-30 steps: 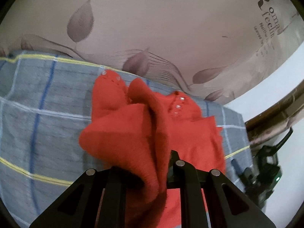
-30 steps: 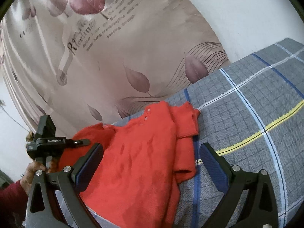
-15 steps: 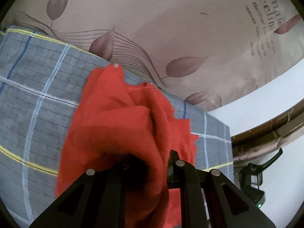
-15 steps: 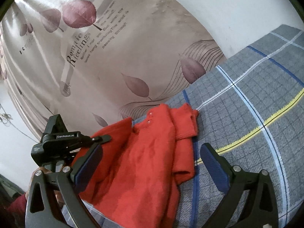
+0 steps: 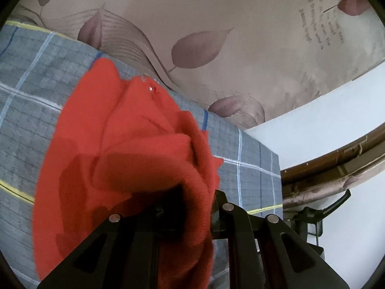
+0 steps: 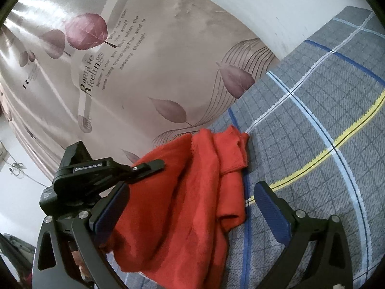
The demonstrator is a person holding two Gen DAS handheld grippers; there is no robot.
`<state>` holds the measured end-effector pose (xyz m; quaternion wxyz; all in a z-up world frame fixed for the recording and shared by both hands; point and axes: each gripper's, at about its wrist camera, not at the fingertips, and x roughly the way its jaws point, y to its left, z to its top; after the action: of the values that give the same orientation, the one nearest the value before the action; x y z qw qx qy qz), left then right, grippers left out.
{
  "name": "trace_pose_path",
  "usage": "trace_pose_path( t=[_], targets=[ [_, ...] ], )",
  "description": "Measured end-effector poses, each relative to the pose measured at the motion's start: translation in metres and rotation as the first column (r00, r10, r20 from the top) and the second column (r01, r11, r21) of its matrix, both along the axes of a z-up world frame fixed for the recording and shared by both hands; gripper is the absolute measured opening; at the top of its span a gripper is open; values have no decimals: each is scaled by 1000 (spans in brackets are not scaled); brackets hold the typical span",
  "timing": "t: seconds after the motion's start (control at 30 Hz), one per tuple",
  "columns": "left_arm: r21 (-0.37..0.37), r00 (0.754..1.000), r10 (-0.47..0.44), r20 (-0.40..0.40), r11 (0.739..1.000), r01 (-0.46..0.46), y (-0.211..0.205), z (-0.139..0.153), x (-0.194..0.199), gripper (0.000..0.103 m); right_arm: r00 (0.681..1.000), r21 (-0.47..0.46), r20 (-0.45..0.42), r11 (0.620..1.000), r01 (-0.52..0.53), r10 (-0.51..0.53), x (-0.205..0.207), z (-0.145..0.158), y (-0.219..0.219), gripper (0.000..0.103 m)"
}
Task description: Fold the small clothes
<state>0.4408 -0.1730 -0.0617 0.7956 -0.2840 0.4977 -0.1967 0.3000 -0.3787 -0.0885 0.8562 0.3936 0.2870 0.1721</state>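
My left tool [image 5: 192, 207] pinches the red top [image 5: 134, 149]; my right tool [image 6: 190, 207] gapes wide beside it, apparently untouching.

To the right of the red garment [image 6: 192, 204], the grey checked bedspread [image 6: 324, 132] lies bare and open to a gripper. Behind the garment the leaf-print curtain [image 6: 156, 60] closes off the far edge, and the left gripper [image 6: 144, 166], pinched on a raised fold, blocks the left side. The right gripper [image 6: 190, 207], its 2 fingers spread, straddles the garment's near part.
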Motion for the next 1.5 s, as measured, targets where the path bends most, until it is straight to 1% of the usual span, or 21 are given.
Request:
trace_pose_path(
  t=[0.13, 0.27, 0.33, 0.4, 0.43, 0.5, 0.6, 0.67, 0.7, 0.73, 0.8, 0.83, 0.9, 0.93, 1.03, 1.2, 1.27, 1.37, 1.4, 1.47, 1.5],
  targets=[
    [-6, 1000, 20, -16, 1000, -20, -5, -5, -1, 15, 1000, 17, -8, 1000, 3, -3, -1, -2, -2, 103],
    [-43, 998, 23, -53, 999, -25, -7, -9, -2, 17, 1000, 27, -12, 1000, 3, -2, -1, -2, -3, 103],
    [-93, 997, 2, -72, 996, -8, -10, -8, -2, 28, 1000, 28, -12, 1000, 1, -1, 0, -2, -3, 103],
    [-133, 995, -38, -88, 991, 26, -14, -5, -3, 31, 1000, 29, -12, 1000, 3, -2, -1, -2, -3, 103],
    [-196, 990, -91, -105, 978, 69, -20, -3, -3, 36, 1000, 31, -12, 1000, 4, -4, -2, -1, -4, 103],
    [-280, 983, -154, -97, 952, 121, -29, 4, -7, 40, 1000, 42, -14, 999, 4, -3, -2, -2, -5, 103],
    [-366, 975, -218, 31, 906, 214, -29, 30, -20, 42, 1000, 66, -12, 998, 9, -8, -4, -2, -9, 103],
    [-333, 968, -192, 162, 913, 237, -12, 50, -38, 46, 1000, 81, -3, 997, 6, -6, -5, -1, -11, 103],
    [-305, 959, -168, 228, 923, 235, 1, 56, -48, 54, 1000, 97, 5, 995, 3, -3, -6, -1, -13, 103],
    [-281, 952, -147, 267, 933, 223, 12, 57, -55, 64, 1000, 107, 11, 994, 0, -1, -7, 0, -15, 103],
    [-221, 941, -90, 326, 961, 168, 36, 47, -71, 67, 999, 142, 32, 990, -14, 10, -8, 0, -18, 103],
    [-175, 932, -88, 353, 972, 158, 45, 36, -78, 67, 999, 156, 37, 988, -21, 15, -8, 0, -19, 103],
    [-112, 926, -118, 358, 979, 168, 52, 17, -88, 67, 998, 182, 50, 983, -34, 25, -9, 0, -22, 103],
    [-94, 922, -148, 357, 977, 193, 52, 7, -94, 67, 998, 190, 59, 981, -40, 29, -10, 1, -22, 103],
    [-63, 892, -224, 392, 961, 270, 49, -15, -120, 67, 995, 207, 75, 976, -74, 60, -10, 4, -21, 103],
    [-34, 830, -335, 446, 920, 389, 34, -38, -148, 67, 989, 313, 71, 939, -144, 128, -12, 2, -15, 103],
    [-97, 832, -365, 419, 892, 441, 31, -44, -146, 67, 979, 365, 82, 909, -203, 185, -18, 3, -8, 103],
    [-187, 839, -355, 411, 868, 459, 38, -50, -142, 67, 961, 375, 53, 886, -272, 273, -21, 2, 9, 103],
    [-211, 846, -349, 404, 864, 457, 40, -51, -140, 67, 952, 366, 22, 884, -292, 305, -20, 0, 17, 103],
    [-247, 856, -341, 389, 856, 454, 45, -53, -138, 67, 945, 288, -57, 912, -292, 321, -15, -2, 29, 100],
    [-251, 856, -341, 388, 855, 454, 45, -53, -138, 67, 944, 245, -67, 922, -299, 324, -14, 2, 34, 98]
  ],
)
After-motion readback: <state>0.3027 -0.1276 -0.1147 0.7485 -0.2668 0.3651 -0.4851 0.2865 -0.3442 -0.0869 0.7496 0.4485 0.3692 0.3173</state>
